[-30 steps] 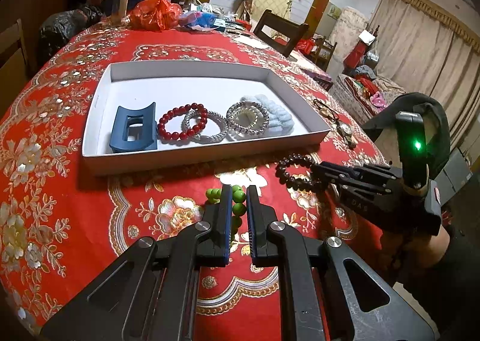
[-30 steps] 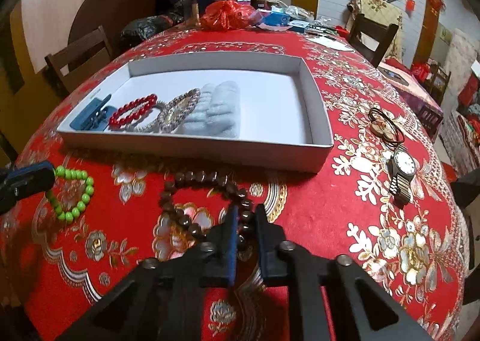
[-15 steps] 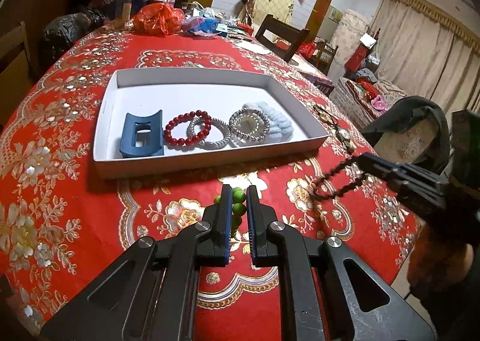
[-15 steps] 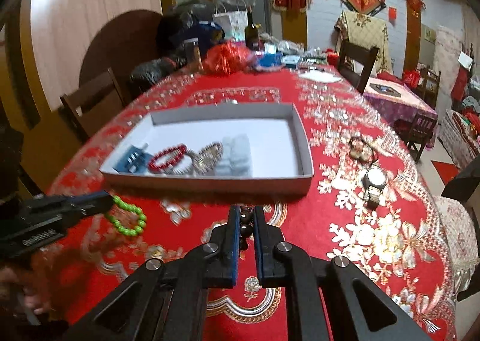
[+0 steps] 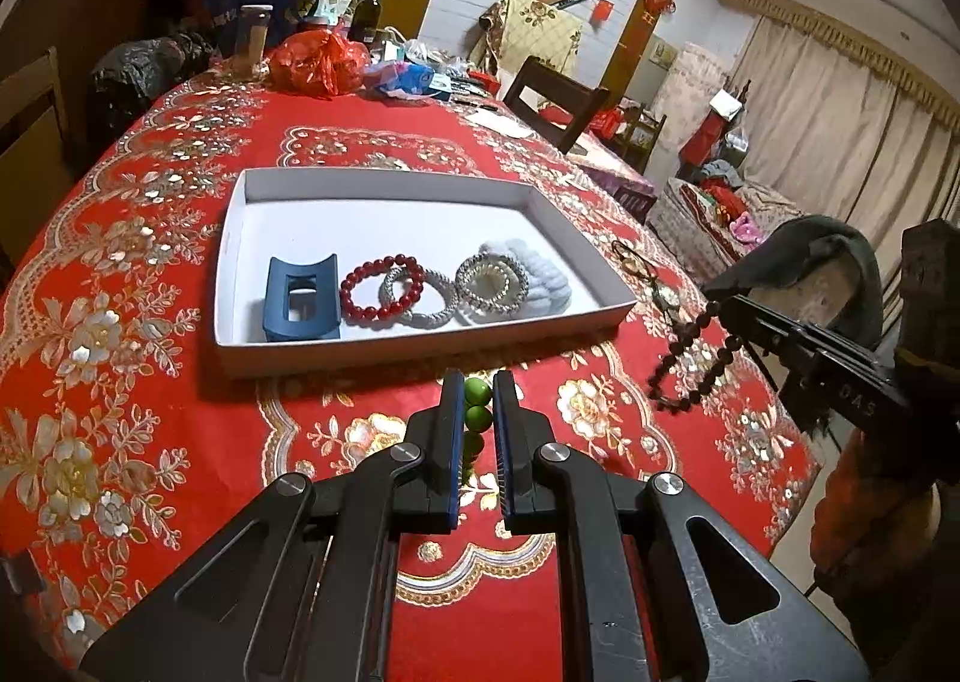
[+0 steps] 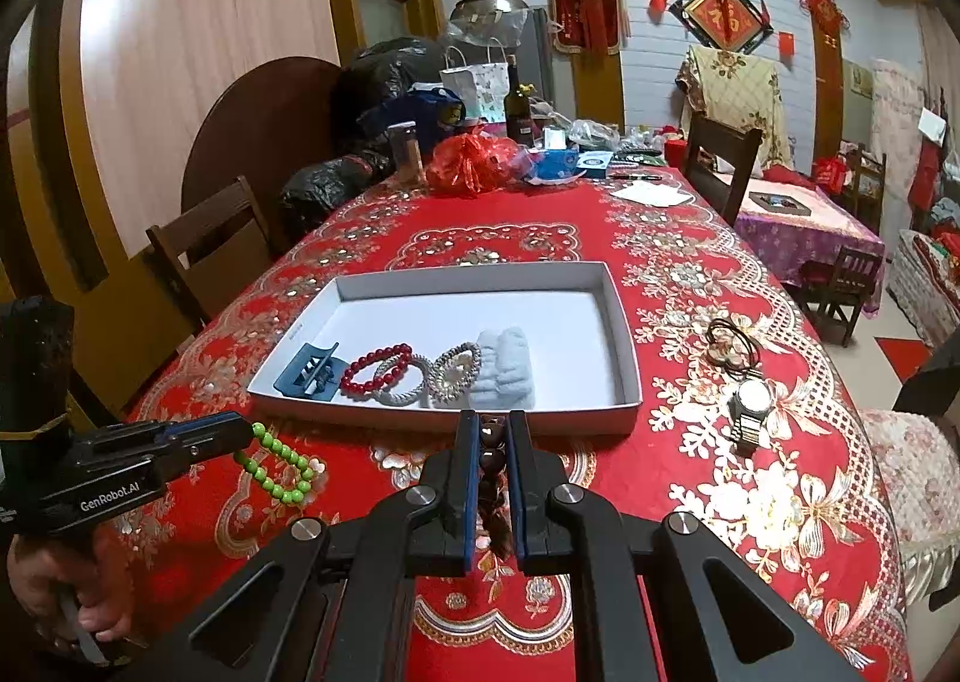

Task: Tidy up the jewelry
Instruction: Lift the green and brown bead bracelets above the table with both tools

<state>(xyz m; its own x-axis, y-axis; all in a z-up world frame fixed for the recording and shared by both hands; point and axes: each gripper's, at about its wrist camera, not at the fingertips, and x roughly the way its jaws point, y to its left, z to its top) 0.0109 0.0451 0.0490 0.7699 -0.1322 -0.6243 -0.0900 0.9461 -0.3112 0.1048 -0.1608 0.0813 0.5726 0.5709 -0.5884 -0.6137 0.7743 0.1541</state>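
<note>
A white tray (image 5: 420, 343) (image 6: 624, 358) on the red tablecloth holds a blue hair clip (image 5: 300, 307), a red bead bracelet (image 5: 378, 295), two silver bracelets (image 5: 489, 283) and a pale blue scrunchie (image 5: 543, 277). My left gripper (image 5: 478, 382) is shut on a green bead bracelet (image 5: 478, 403) (image 6: 277, 457), held above the cloth in front of the tray. My right gripper (image 6: 493, 424) is shut on a dark brown bead bracelet (image 6: 492, 442) (image 5: 690, 358), which hangs in the air to the tray's right.
A wristwatch (image 6: 750, 409) and dark hair ties (image 6: 729, 343) lie on the cloth right of the tray. Bags, a bottle and a jar (image 6: 402, 145) crowd the table's far end. Chairs stand at the left (image 6: 210, 244) and far right (image 6: 720, 160).
Both grippers have risen from the cloth, each lifting its bracelet. The dark bracelet left the table and now hangs from the right gripper; the green one hangs from the left.
</note>
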